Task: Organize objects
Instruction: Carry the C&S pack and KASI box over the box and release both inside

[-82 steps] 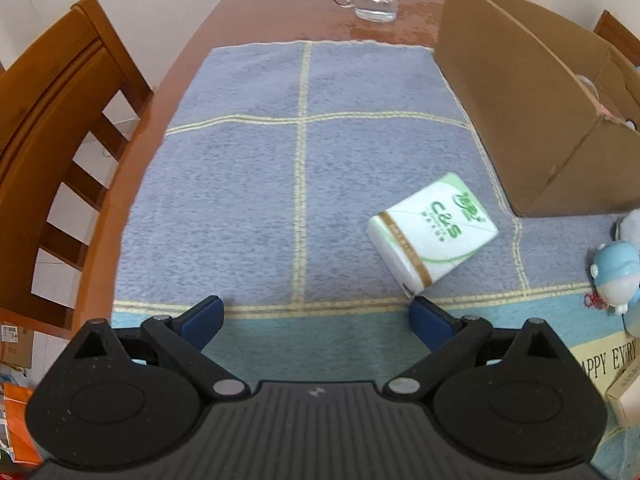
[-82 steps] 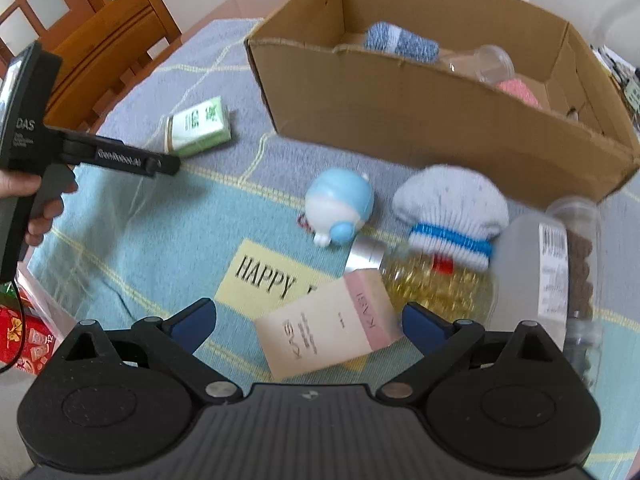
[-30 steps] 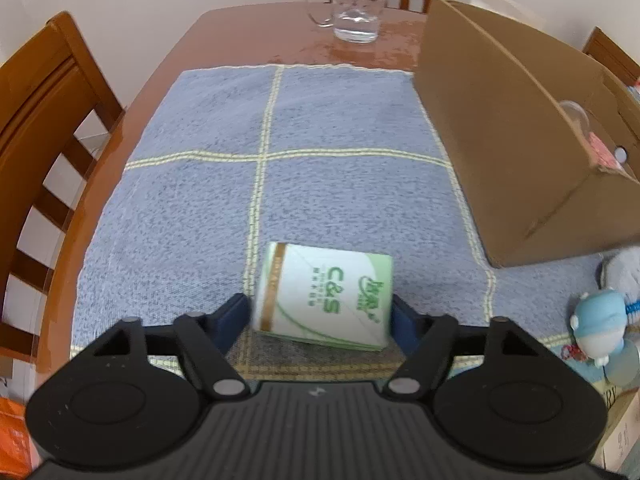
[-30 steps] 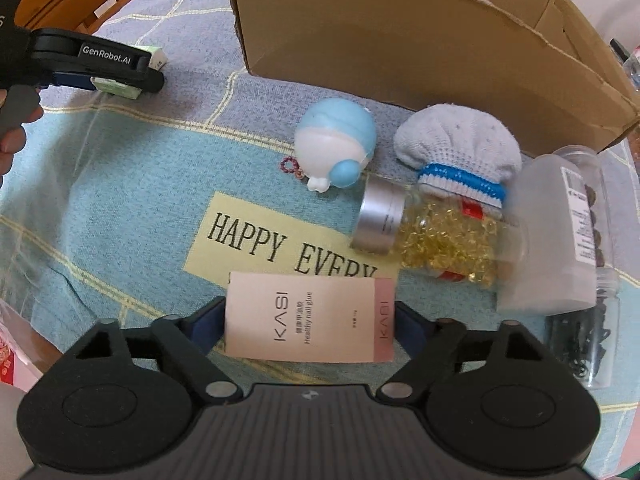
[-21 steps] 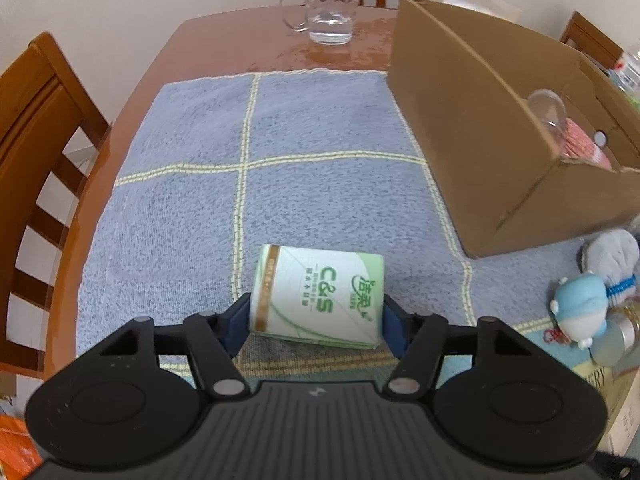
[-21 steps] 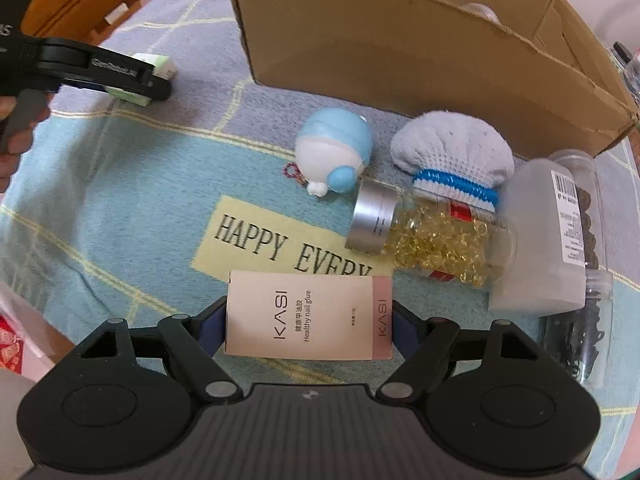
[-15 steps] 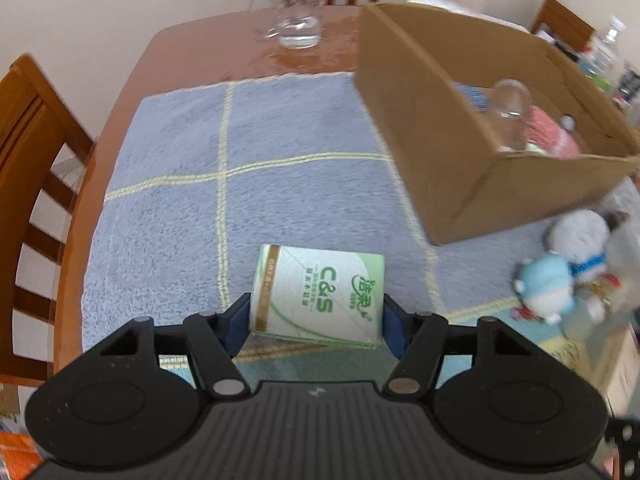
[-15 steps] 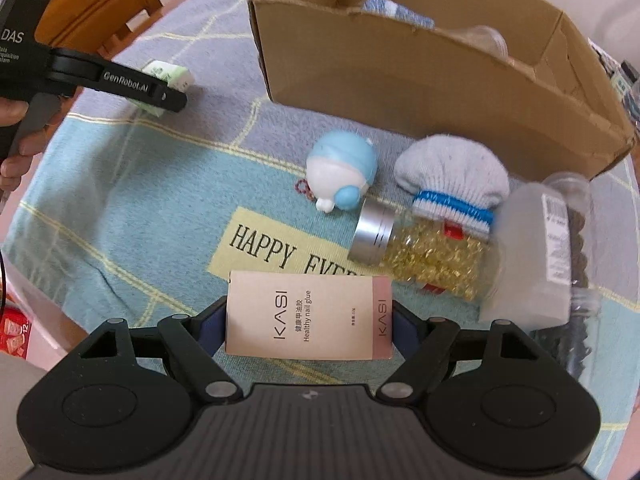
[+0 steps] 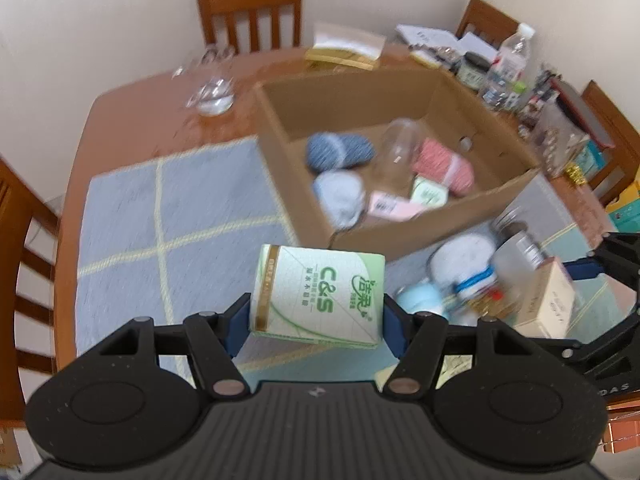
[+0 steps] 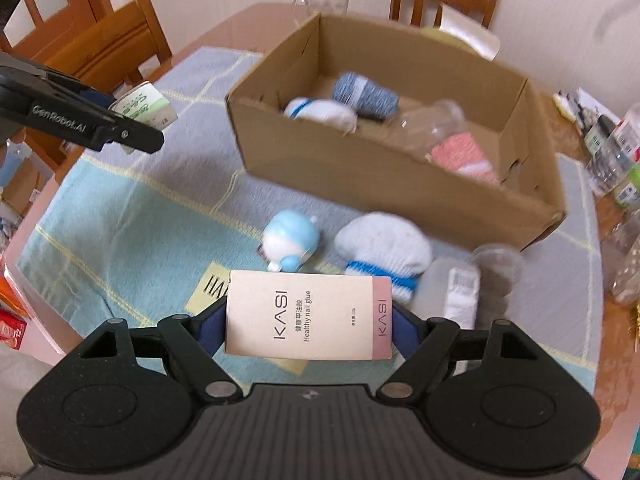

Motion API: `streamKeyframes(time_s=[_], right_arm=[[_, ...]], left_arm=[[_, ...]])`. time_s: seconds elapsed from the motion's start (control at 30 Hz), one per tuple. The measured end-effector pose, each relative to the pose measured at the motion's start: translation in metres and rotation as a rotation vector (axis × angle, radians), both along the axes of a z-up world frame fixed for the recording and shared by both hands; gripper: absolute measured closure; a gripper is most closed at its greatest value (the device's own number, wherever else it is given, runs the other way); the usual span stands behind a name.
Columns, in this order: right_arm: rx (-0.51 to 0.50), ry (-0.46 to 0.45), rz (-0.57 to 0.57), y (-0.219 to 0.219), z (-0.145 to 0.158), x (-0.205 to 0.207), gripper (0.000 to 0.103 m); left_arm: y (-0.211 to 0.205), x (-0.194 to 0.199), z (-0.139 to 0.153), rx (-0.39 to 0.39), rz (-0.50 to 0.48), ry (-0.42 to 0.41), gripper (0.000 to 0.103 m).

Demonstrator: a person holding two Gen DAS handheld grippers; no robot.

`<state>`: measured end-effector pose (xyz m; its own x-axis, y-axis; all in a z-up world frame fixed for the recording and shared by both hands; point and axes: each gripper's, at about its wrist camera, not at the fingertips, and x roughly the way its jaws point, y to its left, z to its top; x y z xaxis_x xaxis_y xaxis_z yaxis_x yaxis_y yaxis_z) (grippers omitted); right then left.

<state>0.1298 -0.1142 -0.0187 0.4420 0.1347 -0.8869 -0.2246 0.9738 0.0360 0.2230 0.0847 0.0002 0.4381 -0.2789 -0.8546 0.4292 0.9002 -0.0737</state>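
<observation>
My left gripper (image 9: 316,316) is shut on a green and white tissue pack (image 9: 316,296) and holds it in the air in front of the open cardboard box (image 9: 400,232). My right gripper (image 10: 308,324) is shut on a pink KASI nail glue box (image 10: 308,316), raised above the cloth. The cardboard box (image 10: 360,168) holds yarn balls, a clear cup and small packs. The left gripper with the tissue pack (image 10: 146,106) also shows at the left of the right wrist view.
On the cloth before the box lie a blue and white toy (image 10: 292,244), a white knitted hat (image 10: 384,252) and plastic jars (image 10: 460,288). A glass mug (image 9: 210,88) stands on the wooden table. Chairs surround it; bottles crowd the far right (image 9: 508,68).
Both grippers have risen off the cloth with their loads. The left one swung right toward the box, so the inside of the box now shows.
</observation>
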Motion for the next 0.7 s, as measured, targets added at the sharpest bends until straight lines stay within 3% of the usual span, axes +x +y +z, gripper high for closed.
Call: streamKeyframes(time_s=[0.37, 0.7], right_arm=[[0.003, -0.148, -0.027, -0.043, 0.033, 0.024, 0.019], [-0.014, -0.224, -0.028, -0.075, 0.051, 0.070, 0.019]], left_arm=[[-0.060, 0.031, 0.024, -0.011, -0.052, -0.070, 0.038], [-0.096, 0.071, 0.029, 0.002, -0.040, -0.107, 0.038]])
